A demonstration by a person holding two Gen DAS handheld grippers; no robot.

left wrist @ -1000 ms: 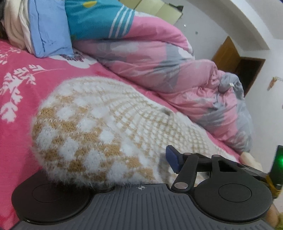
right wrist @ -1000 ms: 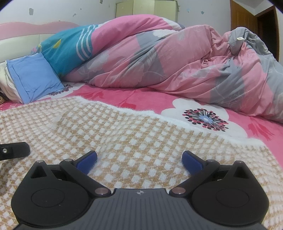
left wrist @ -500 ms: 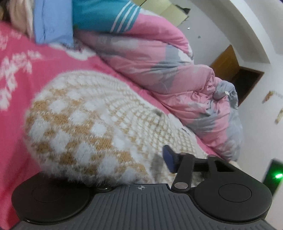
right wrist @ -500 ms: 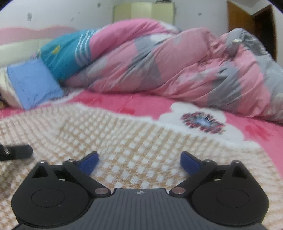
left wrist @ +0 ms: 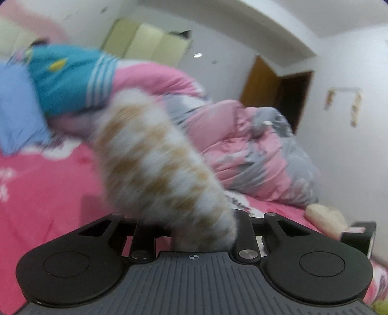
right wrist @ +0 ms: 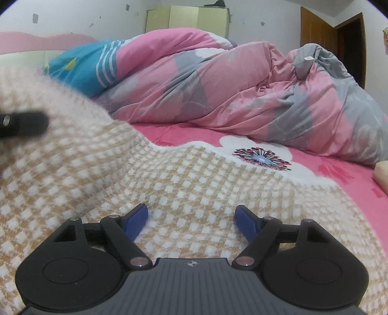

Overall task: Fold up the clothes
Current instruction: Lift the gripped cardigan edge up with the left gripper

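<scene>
one sweater (left wrist: 160, 169) fold in left tongs (left wrist: 201, 232)

L gripper (left wrist: 203, 230) clamps fuzzy checked sweater (left wrist: 155, 160), blurred.

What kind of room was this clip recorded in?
Most likely a home bedroom: a bed with a pink floral sheet, a bunched pink and grey duvet, and a pale wardrobe against the far wall.

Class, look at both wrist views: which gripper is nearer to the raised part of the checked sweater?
Left. The left gripper is clamped on the lifted fold of the checked sweater; the right gripper hovers open over the flat part on the bed.
</scene>
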